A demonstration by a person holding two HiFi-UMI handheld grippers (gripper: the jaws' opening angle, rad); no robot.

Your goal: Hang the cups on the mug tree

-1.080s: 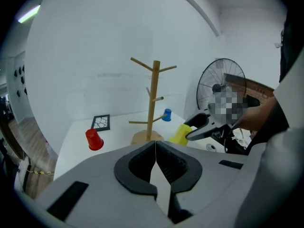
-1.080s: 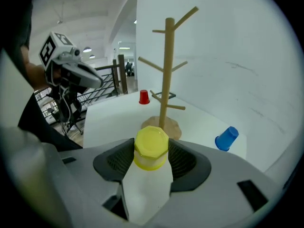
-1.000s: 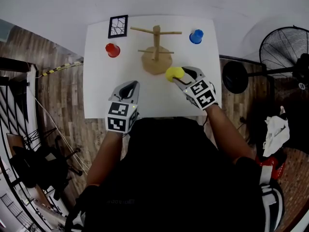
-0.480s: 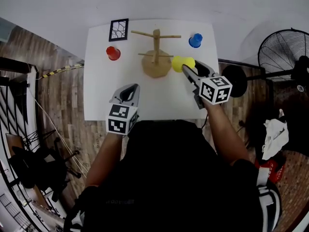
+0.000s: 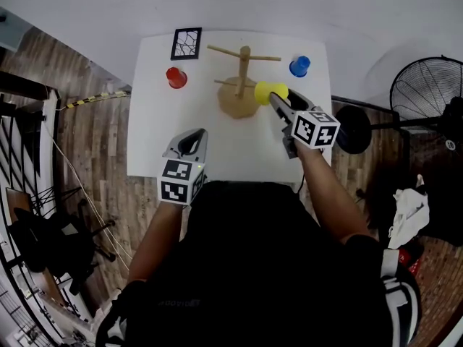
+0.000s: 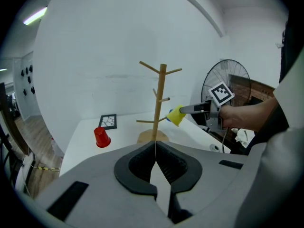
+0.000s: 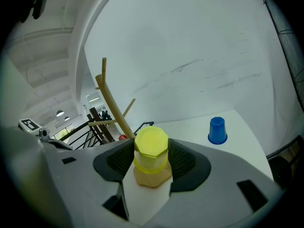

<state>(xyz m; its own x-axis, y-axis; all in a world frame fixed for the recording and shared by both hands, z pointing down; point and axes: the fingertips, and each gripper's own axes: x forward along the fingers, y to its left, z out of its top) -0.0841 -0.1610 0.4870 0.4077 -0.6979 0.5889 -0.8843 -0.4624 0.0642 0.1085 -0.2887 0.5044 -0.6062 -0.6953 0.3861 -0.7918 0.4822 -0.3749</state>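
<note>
- The right gripper [image 5: 275,98] pinches the yellow cup [image 5: 265,91] across its side wall, off the table [image 5: 155,132], just right of the mug tree [image 5: 243,69] near a lower peg.
- The cup looks like light, smooth plastic, probably thin-walled, so a gentle squeeze on the wall suits it. I cannot make out a handle.
- The left gripper [image 5: 193,136] is pressed together on nothing, well in front of the tree.
- The blue cup [image 5: 299,66] stands right of the tree and the red cup [image 5: 176,77] left, both apart from its pegs, so the approach is open.
</note>
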